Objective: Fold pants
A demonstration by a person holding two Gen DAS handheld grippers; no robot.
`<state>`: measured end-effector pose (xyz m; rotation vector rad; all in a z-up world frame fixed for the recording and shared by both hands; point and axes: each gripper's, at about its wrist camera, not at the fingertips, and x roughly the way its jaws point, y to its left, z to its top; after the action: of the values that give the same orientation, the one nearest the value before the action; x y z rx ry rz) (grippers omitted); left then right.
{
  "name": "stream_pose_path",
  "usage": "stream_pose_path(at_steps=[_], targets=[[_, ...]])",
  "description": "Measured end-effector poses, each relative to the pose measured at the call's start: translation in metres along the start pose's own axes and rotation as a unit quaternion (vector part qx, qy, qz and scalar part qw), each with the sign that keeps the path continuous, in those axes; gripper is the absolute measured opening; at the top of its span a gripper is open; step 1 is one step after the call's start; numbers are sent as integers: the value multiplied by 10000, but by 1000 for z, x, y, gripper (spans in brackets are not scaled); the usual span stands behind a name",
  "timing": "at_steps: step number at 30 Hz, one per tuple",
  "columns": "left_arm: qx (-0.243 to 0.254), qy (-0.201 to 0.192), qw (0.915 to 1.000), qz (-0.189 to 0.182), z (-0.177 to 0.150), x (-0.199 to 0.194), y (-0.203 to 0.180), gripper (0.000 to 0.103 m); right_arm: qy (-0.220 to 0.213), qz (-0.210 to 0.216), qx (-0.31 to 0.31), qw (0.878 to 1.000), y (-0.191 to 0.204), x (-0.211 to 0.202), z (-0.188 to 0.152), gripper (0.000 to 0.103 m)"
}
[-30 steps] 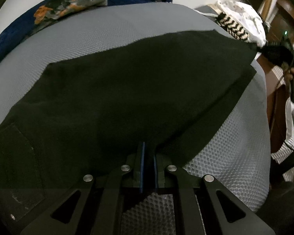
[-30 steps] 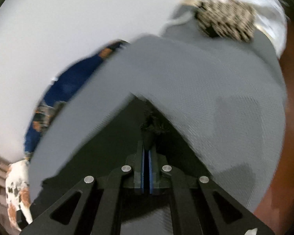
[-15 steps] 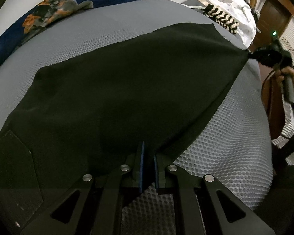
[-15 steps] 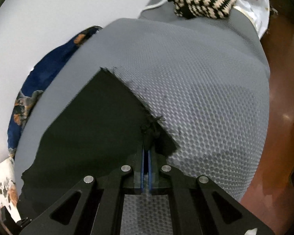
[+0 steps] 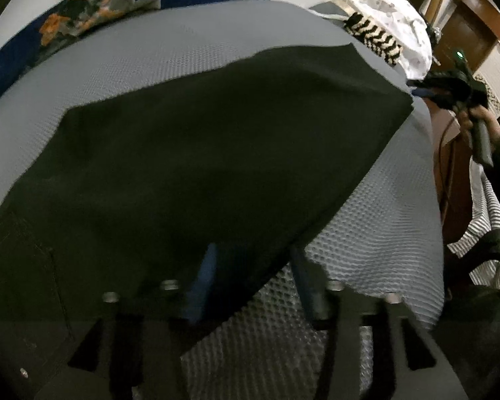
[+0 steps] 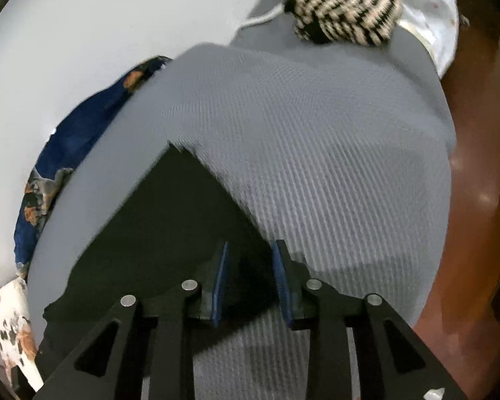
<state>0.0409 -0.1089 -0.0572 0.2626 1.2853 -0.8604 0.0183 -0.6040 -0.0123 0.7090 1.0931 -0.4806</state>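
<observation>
A: So, fingers first. What are the left gripper (image 5: 253, 273) and its pads doing?

B: Its jaws have just been opening. The two blurred fingers (image 5: 206, 266) stand apart, and the near edge of the black pants (image 5: 200, 153) lies between them, but the pads do not press on the cloth. It is let go.

A: And the right gripper (image 6: 250, 276)?

B: Same story: its jaws have just been opening too. The blue pads (image 6: 221, 276) stand apart with a corner of the pants (image 6: 170, 226) between them, loose, not pinched. From the left wrist view that gripper (image 5: 416, 88) sits just beside the far right corner of the cloth, with the person's hand (image 5: 480, 116) around its handle.

A: Where do the pants lie overall?

B: Spread flat on the grey mesh-textured bed cover (image 5: 383, 233), one dark slab running from the left gripper across to the right one. A back pocket (image 5: 20, 266) shows at the lower left.

A: Anything further out?

B: A navy floral cloth (image 5: 93, 16) along the far edge of the bed, against the white wall (image 6: 83, 33). A black-and-cream striped knit item (image 6: 346, 16) lies at the far right corner beside a white spotted cloth (image 5: 393, 16). Brown wooden furniture (image 6: 476, 133) stands to the right.
</observation>
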Motion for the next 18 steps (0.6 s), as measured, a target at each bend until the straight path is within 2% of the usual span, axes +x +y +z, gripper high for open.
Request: stream_pose_path(at_steps=[3, 5, 10, 14, 18], targets=[[100, -145, 9998, -83, 0, -14, -2, 51, 34, 324, -192, 9993, 17, 14, 24, 27], [-8, -340, 9994, 11, 2, -23, 3, 52, 168, 516, -303, 9981, 29, 31, 37, 27], [-674, -615, 9953, 315, 6, -31, 28, 53, 434, 605, -535, 9958, 49, 74, 63, 27], [-1194, -761, 9880, 621, 10, -31, 52, 53, 577, 492, -679, 9948, 60, 100, 74, 27], [-1533, -823, 9810, 854, 8, -33, 74, 53, 717, 655, -708, 9927, 65, 115, 77, 26]])
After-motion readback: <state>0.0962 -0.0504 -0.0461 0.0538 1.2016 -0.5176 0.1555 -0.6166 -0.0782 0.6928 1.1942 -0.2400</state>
